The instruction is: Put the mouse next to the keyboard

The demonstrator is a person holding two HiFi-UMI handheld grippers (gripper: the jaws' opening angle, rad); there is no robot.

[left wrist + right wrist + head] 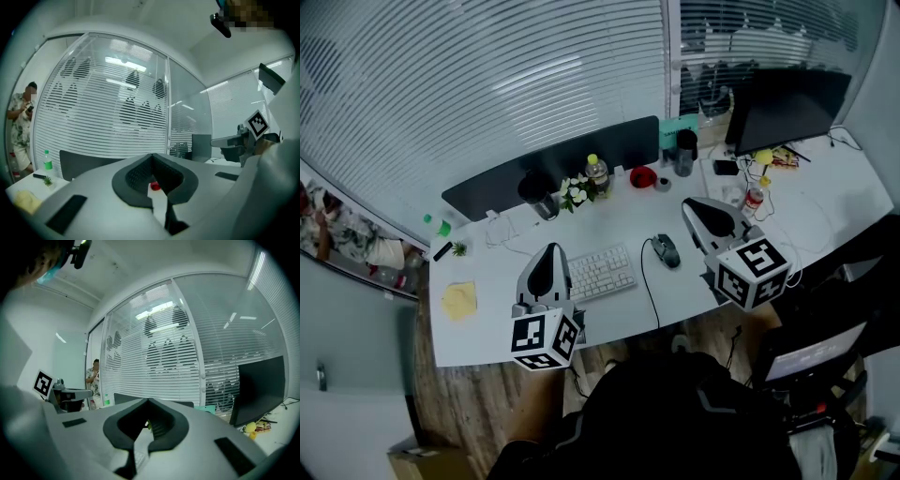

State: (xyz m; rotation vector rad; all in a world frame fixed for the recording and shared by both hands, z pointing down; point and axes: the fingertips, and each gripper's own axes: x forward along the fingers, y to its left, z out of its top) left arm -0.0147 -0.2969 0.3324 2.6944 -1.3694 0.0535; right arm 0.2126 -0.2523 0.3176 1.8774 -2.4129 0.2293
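Two grippers hover over the near edge of a white desk (pixel 487 328), both pointing away from the person. The left gripper (pixel 550 251) has its jaw tips pressed together with nothing between them. The right gripper (pixel 692 208) is likewise closed and empty.

Between the two grippers lies the mouse (pixel 666 250), dark and resting flat on the desk. It sits nearer the right gripper, just to that gripper's left and apart from it. The left gripper is well apart from it, on the other side of the keyboard (pixel 601 272). The mouse is just beside the keyboard's right end.

The mouse's long axis runs from near to far, with the far end leaning a little left. Its cable (pixel 644 281) leaves that far end and curves back to the desk's near edge.

Only the head view shows the mouse and the keyboard together. The left gripper view looks across the desk instead. It shows a small red thing (pixel 154 186) through the gap behind its closed tips, and a person (pixel 19 126) standing at the far left. The right gripper view shows a dark monitor (pixel 260 390) at the right, which stands at the desk's far right corner in the head view.
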